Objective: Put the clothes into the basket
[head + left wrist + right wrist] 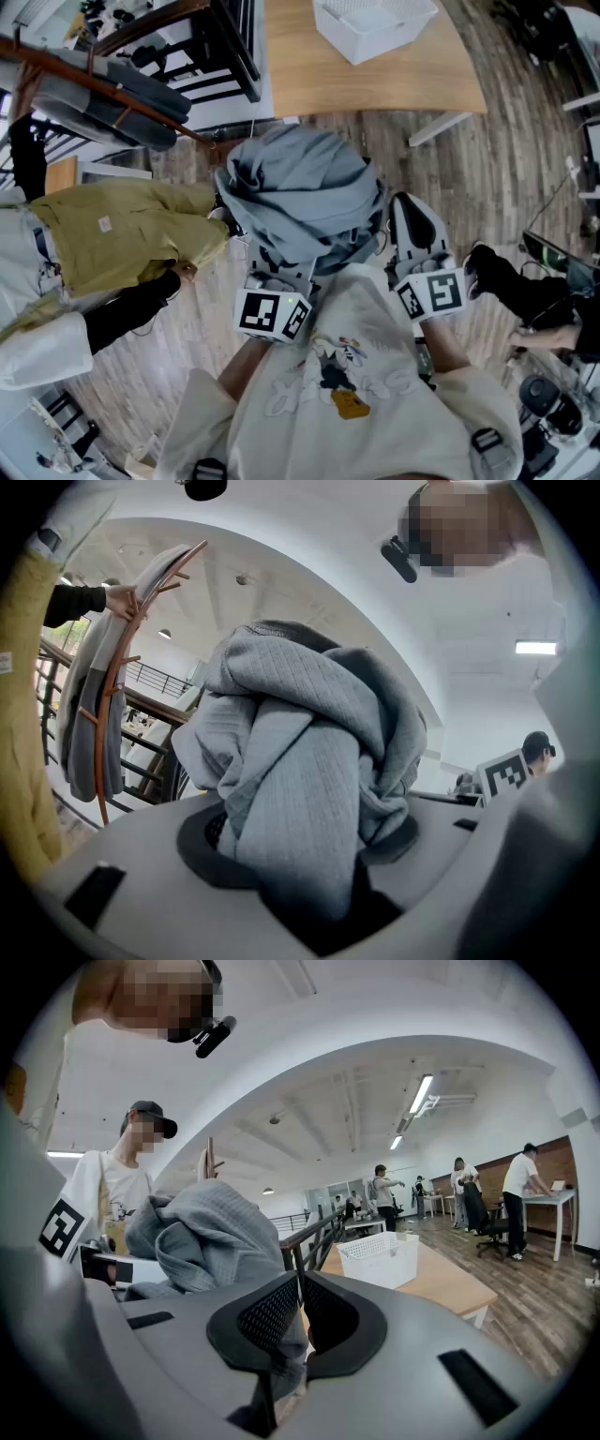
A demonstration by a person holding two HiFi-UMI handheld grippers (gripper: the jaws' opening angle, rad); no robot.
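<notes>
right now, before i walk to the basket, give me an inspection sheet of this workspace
surface: wooden table, bare beside the basket
job's things: grey garment bundled up and held off the table; white basket on the table ahead
clutter: yellow-green garment at the left
grippers: left gripper claw clamped on the garment's thick bunch; right gripper claw nearly closed on a thin fold of it
cables: nothing seen
surroundings: coat rack with grey clothes, a hand on it; people at desks far off
</notes>
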